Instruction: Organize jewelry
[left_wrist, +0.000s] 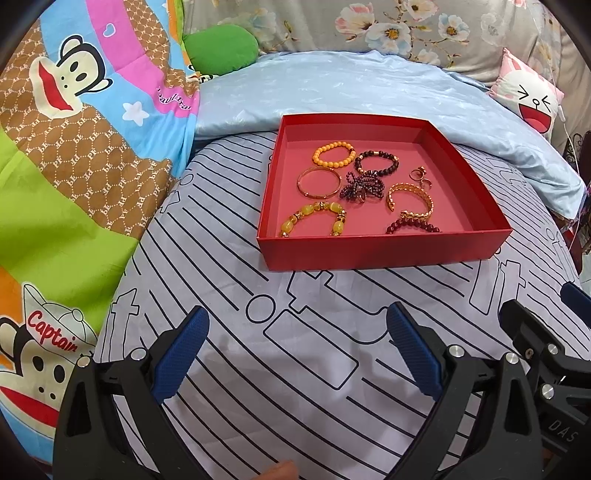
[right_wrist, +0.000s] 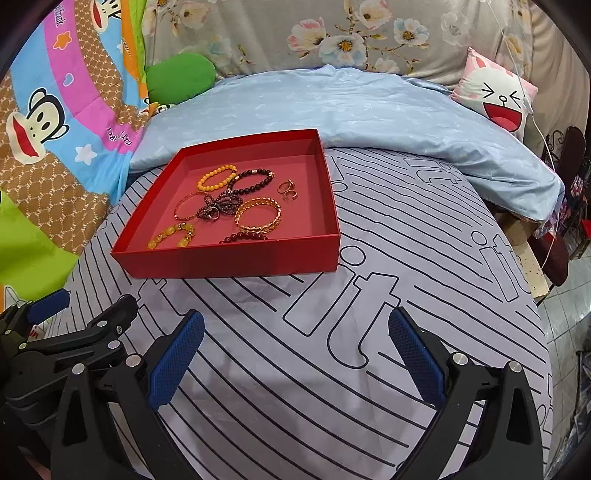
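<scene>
Two tongs, the left tongs (left_wrist: 297, 352) and the right tongs (right_wrist: 295, 354), hover wide open and empty above the striped bedsheet (left_wrist: 295, 369). Ahead, well apart from both, the red tray (left_wrist: 369, 251) on the bed holds bracelets (left_wrist: 332, 151) and rings (left_wrist: 419, 175).

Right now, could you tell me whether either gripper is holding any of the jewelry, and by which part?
Nothing is held. The left gripper and right gripper both stand open over the striped sheet; all jewelry lies in the red box.
</scene>
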